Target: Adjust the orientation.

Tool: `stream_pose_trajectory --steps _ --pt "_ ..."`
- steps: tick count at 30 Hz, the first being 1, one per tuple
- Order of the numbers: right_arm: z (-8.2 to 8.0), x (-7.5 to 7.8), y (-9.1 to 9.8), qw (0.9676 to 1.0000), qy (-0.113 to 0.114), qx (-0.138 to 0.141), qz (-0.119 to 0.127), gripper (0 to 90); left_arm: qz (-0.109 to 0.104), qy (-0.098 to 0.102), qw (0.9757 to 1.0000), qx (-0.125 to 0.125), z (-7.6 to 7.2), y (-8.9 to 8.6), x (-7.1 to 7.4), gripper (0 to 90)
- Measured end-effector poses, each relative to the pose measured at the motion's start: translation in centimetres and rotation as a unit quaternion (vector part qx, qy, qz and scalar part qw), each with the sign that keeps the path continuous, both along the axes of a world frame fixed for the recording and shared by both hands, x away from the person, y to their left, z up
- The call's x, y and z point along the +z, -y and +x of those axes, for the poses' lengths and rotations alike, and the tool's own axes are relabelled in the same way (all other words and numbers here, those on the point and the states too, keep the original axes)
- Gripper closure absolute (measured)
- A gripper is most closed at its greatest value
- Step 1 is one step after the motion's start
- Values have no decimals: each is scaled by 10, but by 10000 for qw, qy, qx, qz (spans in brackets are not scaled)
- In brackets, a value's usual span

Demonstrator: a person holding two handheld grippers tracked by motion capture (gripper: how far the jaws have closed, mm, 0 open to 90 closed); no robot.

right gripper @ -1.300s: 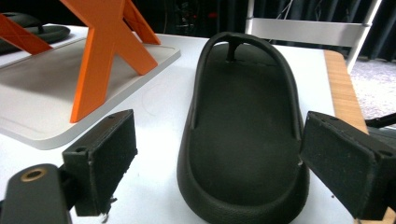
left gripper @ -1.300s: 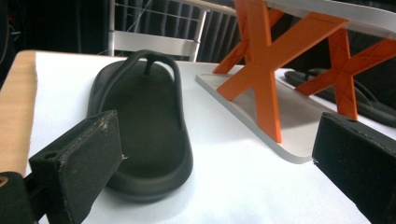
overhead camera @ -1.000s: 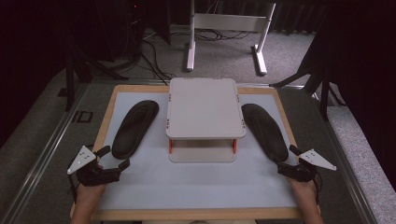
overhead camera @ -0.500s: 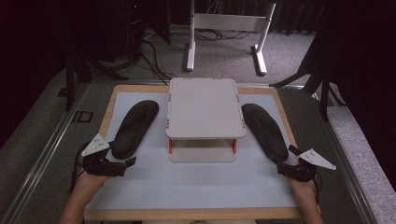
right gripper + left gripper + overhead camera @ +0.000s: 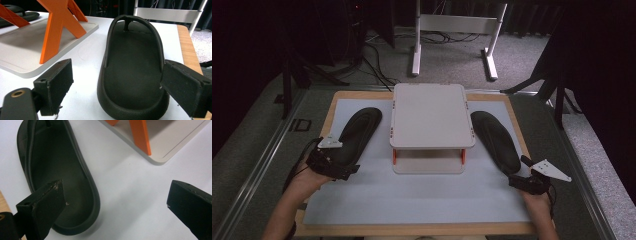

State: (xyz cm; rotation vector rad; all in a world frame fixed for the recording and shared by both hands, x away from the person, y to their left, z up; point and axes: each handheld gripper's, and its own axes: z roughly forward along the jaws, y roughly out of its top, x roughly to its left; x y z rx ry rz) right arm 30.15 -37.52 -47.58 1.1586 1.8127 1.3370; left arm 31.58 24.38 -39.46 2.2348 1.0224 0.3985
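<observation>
Scene: a white mat (image 5: 412, 200) on a wood-edged table (image 5: 412, 231), with a low two-tier rack (image 5: 432, 116) on orange legs (image 5: 140, 135) at the centre.
Left slipper (image 5: 357, 134): black, sole down, lying on the mat just left of the rack, heel toward the person.
Right slipper (image 5: 495, 141): black, mirrored on the rack's right side, heel toward the person, near the mat's right edge.
Left gripper (image 5: 343, 168): low at the heel of the left slipper; jaws spread wide, nothing between them. In the left gripper view one jaw overlaps the heel rim and the other stands over bare mat.
Right gripper (image 5: 523, 180): just behind the heel of the right slipper; jaws parted and empty. In the right gripper view they flank the heel without touching it.
Step in hand: judged to be the approach to pick up, both slippers not yet grasped.
Next move, left: calls for centring the jaws across the heel rim, then closing on it.
Next move, right: calls for a short advance so that the heel sits between the jaws before closing.
Risk: a soft rim may fold or slip if only the edge is pinched.
</observation>
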Motion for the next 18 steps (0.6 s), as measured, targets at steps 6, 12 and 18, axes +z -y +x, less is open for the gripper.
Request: stream_pose_trajectory --steps 6,12,18 --pt "0 0 0 10000 -25 18 -4 105 407 -297 9986 -148 12 6 7 22" --pt "0 0 0 10000 -54 37 -4 106 868 -600 9939 -311 23 15 12 22" --pt "1 0 0 10000 -68 53 11 107 1215 -918 9875 -403 39 23 14 22"
